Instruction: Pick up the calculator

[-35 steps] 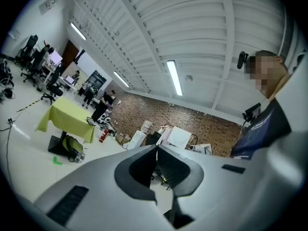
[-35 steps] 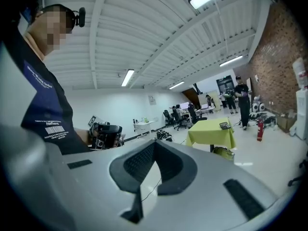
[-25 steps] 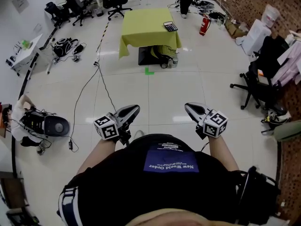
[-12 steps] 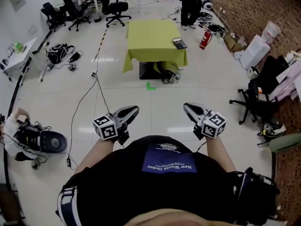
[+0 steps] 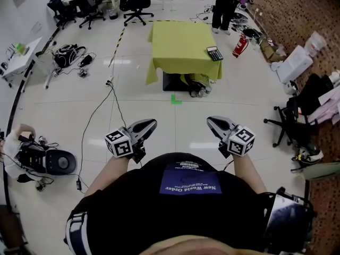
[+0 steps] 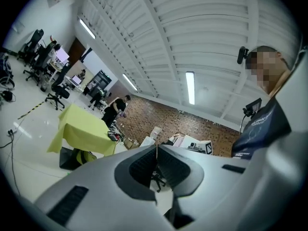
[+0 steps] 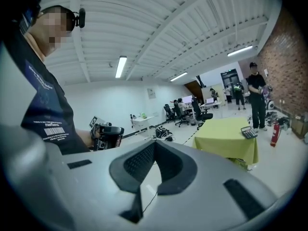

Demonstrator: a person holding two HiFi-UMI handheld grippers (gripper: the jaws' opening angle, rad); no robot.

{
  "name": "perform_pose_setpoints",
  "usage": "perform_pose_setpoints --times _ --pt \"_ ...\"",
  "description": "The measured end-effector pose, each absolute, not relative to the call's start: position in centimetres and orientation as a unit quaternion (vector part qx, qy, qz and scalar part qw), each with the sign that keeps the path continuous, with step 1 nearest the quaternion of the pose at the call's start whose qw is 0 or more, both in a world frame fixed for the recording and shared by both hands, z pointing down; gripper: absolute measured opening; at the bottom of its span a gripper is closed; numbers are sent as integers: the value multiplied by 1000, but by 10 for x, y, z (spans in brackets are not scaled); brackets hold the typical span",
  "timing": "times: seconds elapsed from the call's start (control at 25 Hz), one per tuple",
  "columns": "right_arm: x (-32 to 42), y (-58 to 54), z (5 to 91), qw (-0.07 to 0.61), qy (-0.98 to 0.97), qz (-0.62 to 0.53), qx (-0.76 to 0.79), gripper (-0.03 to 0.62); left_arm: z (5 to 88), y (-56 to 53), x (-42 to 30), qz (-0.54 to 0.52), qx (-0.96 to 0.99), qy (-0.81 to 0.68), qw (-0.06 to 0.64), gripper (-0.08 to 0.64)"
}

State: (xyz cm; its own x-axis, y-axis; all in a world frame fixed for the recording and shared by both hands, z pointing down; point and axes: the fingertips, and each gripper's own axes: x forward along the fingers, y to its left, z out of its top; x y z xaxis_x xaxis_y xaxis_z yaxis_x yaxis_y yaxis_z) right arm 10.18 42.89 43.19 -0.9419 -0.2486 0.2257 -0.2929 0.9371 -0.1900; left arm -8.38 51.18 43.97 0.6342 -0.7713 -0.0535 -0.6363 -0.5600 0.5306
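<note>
Trailing cable (image 5: 113,97): lies across the floor to the near left of the worktop (image 5: 178,41); a foot catching it on the way in would jolt both hands.
Left tool (image 5: 150,123): well short of the worktop and held level, jaws together with nothing between them; arriving closed like this, it could only shove the calculator (image 5: 214,53).
Green floor mark (image 5: 175,99): just in front of the worktop's near edge; probably the standing spot, and stopping short of it would force an overstretched reach.
Cloth (image 5: 159,70): yellow-green, draped over every side of the worktop; a tool snagging it could drag the cloth and whatever rests on it.
Calculator: flat on the worktop beside its right edge, close to the near-right corner, untouched; that near the edge, a push from the left or a glancing pinch would likely send it to the floor.
Right tool (image 5: 211,122): also well short of the worktop, tipped slightly down, jaws closed and empty; it is on the calculator's side, and must spread before it gets there.
Fire extinguisher (image 5: 240,45): on the floor just right of the worktop; a wide step round that side risks knocking it.
Standing person (image 5: 226,4): beyond the worktop's far-right corner; could step into the reach.
</note>
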Motion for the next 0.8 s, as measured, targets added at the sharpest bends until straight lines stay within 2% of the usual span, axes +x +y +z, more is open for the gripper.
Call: perform_pose_setpoints --times 0.4,0.8 --pt "79 271 439 95 -988 102 73 -15 433 380 -102 -151 841 -473 215 18" --pt "72 113 420 91 -993 78 10 -15 419 238 -86 -182 813 -512 210 18"
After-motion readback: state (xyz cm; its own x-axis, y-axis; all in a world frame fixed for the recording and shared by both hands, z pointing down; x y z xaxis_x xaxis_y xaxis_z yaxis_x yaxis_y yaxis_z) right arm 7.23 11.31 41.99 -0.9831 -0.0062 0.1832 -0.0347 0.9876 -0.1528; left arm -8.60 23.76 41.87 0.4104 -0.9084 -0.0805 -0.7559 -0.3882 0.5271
